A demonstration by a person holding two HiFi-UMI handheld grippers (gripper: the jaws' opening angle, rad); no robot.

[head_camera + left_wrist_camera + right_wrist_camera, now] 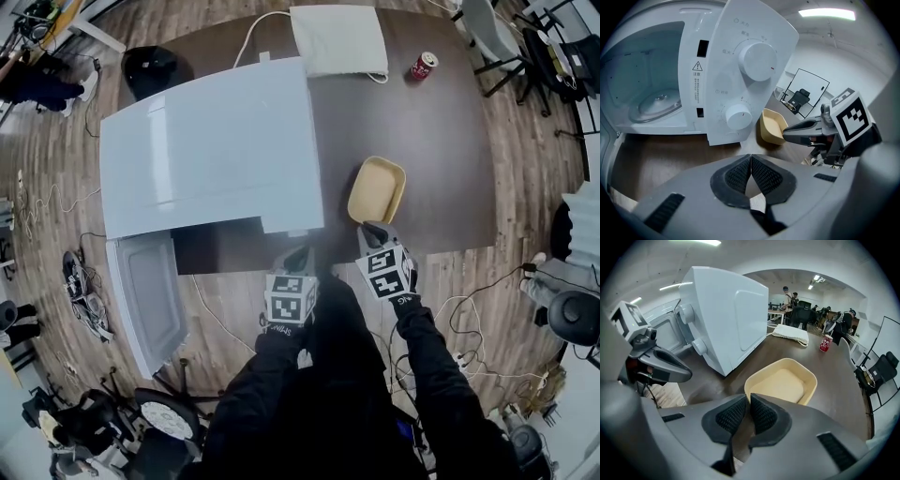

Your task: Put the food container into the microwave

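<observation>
An empty beige food container point(377, 190) lies on the dark table point(441, 159), to the right of the white microwave point(211, 150). The microwave's door point(145, 300) hangs open past the table's front edge, and the cavity with its glass turntable point(654, 105) is bare. My right gripper point(371, 227) is shut and holds nothing, just short of the container's point(783, 383) near rim. My left gripper point(302, 251) is shut and holds nothing, at the table's front edge below the control panel point(740, 70). The container point(771, 126) sits beside that panel.
A red can point(424, 66) and a white padded cloth point(337, 39) lie at the table's far end. A black round object point(155, 67) sits behind the microwave. Chairs point(492, 37) stand to the right and cables point(80, 281) trail on the wooden floor. People stand far off.
</observation>
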